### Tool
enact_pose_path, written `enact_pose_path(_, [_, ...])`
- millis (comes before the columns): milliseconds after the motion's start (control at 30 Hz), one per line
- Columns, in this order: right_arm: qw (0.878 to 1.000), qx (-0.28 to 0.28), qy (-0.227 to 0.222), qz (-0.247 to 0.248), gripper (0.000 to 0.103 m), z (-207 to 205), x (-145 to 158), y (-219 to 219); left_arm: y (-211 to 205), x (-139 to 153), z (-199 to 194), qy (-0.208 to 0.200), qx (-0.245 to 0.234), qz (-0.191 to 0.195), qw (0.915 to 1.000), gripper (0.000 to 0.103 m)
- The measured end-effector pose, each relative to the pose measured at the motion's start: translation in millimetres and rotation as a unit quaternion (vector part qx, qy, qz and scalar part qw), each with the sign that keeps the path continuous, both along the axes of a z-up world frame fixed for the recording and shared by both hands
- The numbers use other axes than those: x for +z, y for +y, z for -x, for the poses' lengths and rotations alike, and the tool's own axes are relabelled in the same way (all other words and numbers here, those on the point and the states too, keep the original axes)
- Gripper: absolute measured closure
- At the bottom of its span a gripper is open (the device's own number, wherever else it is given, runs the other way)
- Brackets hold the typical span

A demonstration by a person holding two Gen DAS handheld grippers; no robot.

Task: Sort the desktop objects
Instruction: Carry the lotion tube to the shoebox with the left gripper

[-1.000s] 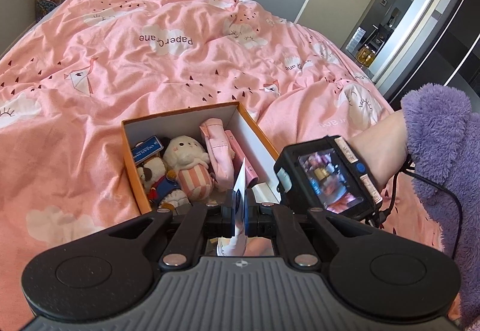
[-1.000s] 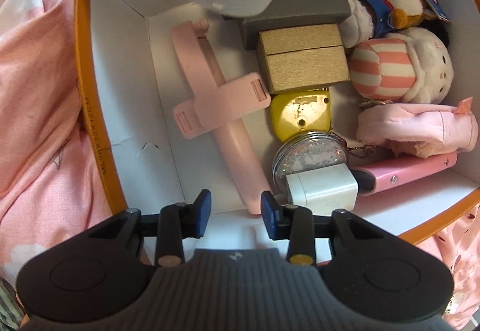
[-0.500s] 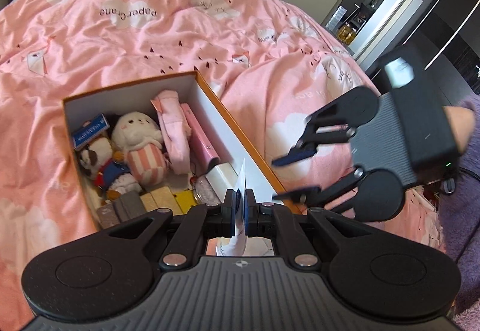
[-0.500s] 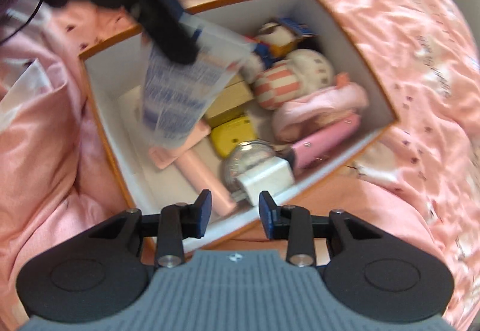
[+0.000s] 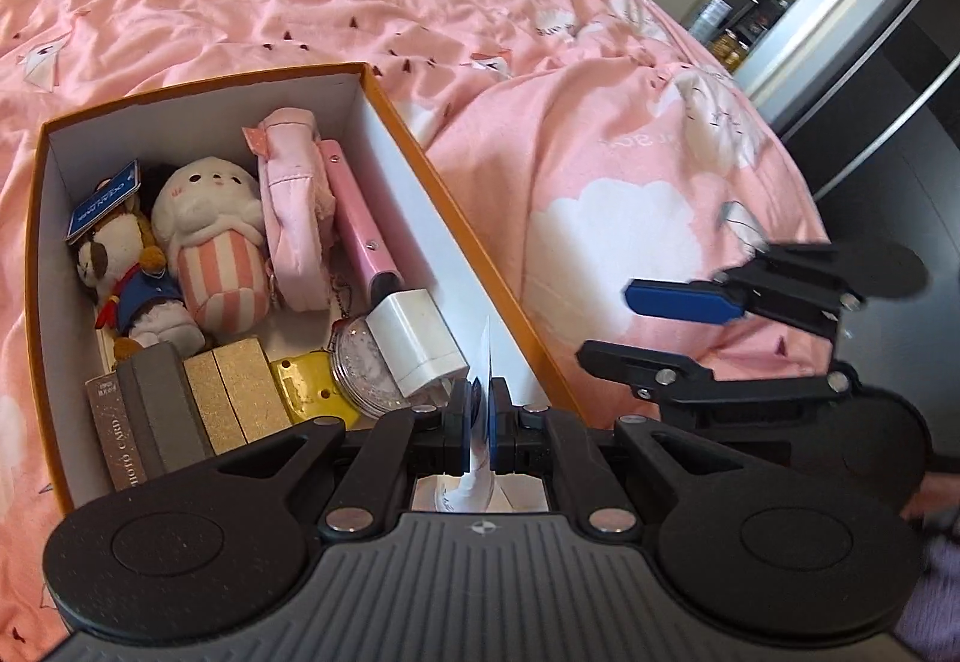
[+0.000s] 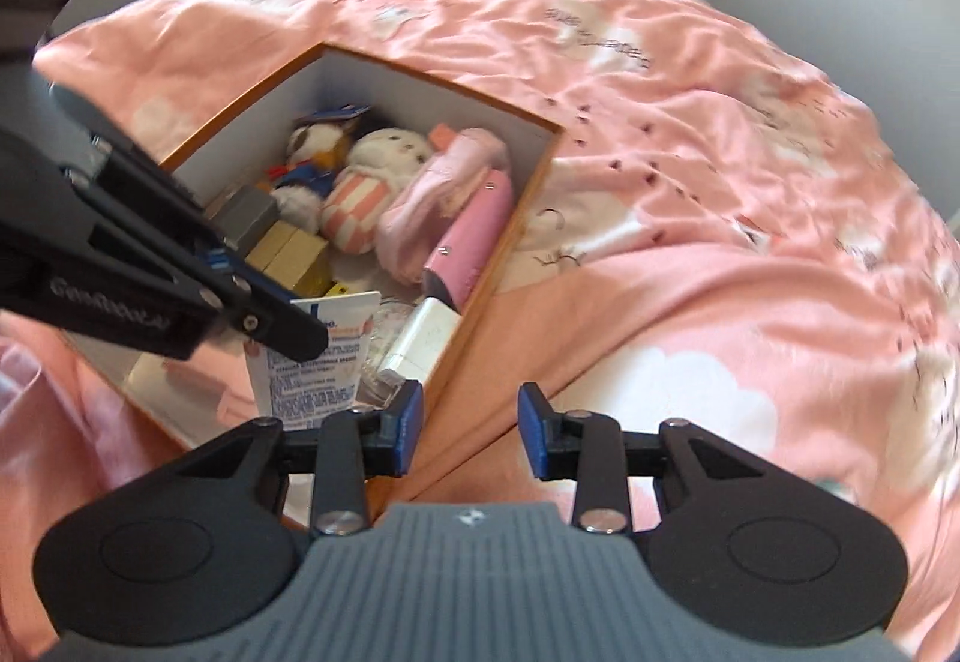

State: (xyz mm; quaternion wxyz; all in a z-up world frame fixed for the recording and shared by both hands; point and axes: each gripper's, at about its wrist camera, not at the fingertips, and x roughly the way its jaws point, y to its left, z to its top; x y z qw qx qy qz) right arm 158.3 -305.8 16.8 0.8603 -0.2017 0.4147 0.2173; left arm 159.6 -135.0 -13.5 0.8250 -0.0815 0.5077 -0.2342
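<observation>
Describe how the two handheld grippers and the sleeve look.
Both the left gripper and right gripper have ribbed grey bodies, black linkage arms with silver screws, round black side discs and blue finger pads. The sleeve is fuzzy purple fleece. No cable shows.

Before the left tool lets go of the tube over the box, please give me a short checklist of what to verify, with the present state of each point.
1. Left tool is shut on the white tube: ok.
2. Tube hangs over the open orange box, inside its rim: ok in the right wrist view.
3. Free floor under the tube: cannot tell; the white charger and round glitter case lie close by.
4. Right tool is empty: ok.
5. Right tool is outside the box, over the pink duvet: ok.
6. Box sits flat on the duvet: cannot tell.
</observation>
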Motion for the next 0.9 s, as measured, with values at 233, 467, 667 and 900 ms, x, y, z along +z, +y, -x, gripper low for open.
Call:
enact_pose_path(233, [0.993, -0.106, -0.015, -0.040, 0.064, 13, -19, -10, -13, -15, 0, 0.010, 0.020, 0.000, 0.9998, 0.098])
enact_pose_path(467, [0.979, -0.186, -0.024, -0.080, 0.060, 24, -29, -14, -23, -23, 4, 0.013, 0.016, -0.006, 0.9998, 0.098])
enact_pose_path(667, [0.971, -0.229, -0.044, -0.057, 0.054, 42, -40, -6, -22, -24, 7, 0.040, 0.007, 0.026, 0.9989, 0.093])
enact_pose_path(900, [0.959, -0.269, -0.075, -0.056, 0.044, 72, -36, 0, -20, -25, 9, 0.054, 0.008, 0.040, 0.9977, 0.087])
